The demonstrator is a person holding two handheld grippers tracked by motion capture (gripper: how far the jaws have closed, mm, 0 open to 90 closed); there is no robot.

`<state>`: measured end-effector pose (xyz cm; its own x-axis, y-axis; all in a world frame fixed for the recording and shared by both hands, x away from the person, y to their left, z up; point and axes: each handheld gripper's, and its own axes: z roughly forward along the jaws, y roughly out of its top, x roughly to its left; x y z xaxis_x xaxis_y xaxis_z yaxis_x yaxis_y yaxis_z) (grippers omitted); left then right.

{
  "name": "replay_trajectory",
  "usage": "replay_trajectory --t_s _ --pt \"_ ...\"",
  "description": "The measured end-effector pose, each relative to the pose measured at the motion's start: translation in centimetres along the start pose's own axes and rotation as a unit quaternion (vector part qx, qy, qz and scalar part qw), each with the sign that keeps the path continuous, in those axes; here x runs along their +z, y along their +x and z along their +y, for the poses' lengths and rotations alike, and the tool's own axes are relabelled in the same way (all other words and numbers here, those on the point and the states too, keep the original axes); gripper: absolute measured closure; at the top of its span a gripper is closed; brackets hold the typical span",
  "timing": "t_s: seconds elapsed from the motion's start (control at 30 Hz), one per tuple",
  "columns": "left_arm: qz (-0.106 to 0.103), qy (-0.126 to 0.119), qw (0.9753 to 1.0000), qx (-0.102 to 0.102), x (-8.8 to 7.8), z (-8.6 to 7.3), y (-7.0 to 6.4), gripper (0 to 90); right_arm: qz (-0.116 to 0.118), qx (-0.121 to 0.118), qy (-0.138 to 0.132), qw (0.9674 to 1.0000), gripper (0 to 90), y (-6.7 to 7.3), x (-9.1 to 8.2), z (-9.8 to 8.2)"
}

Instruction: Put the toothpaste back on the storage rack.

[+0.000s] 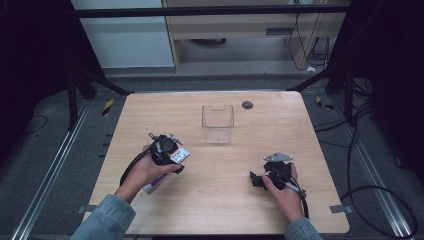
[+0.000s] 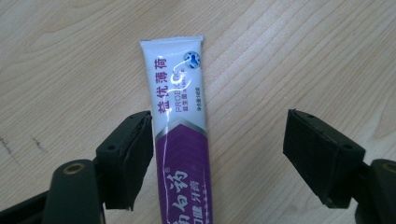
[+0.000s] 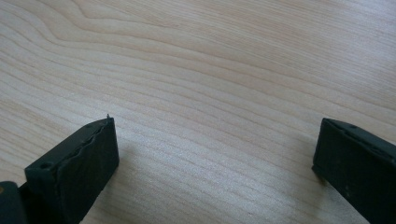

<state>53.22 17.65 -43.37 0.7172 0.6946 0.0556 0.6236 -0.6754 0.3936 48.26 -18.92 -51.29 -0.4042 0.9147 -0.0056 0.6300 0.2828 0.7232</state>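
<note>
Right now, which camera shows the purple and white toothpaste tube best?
The left gripper view: the purple and white toothpaste tube lies flat on the wooden table, big enough to read its print, between the left tool's open jaws. The high view shows just its end poking out under the person's left hand.

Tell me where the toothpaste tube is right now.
The toothpaste tube lies flat on the wooden table, at its left side in the high view, between the left gripper's open jaws, against one jaw.

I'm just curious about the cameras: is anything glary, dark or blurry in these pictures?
High view: table evenly lit, surroundings dark. Left gripper view: white glare streak on the tube, print sharp, near jaws soft. Right gripper view: wood grain soft, faint shadows beside the jaws.
</note>
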Motion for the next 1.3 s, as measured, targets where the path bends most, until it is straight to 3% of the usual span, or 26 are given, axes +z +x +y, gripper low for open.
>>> replay_trajectory --t_s 0.4,0.7,1.3 --pt "0.000 0.017 0.9998 -0.005 1.2 0.2 0.5 31.6 0.000 0.000 0.000 1.0000 0.4 0.0 0.0 0.0" --pt "0.003 0.037 0.9991 -0.020 2.6 0.3 1.8 37.7 0.000 0.000 0.000 1.0000 0.4 0.0 0.0 0.0" --pt "-0.002 0.041 0.9987 -0.031 3.8 0.0 2.4 52.4 0.000 0.000 0.000 1.0000 0.4 0.0 0.0 0.0"
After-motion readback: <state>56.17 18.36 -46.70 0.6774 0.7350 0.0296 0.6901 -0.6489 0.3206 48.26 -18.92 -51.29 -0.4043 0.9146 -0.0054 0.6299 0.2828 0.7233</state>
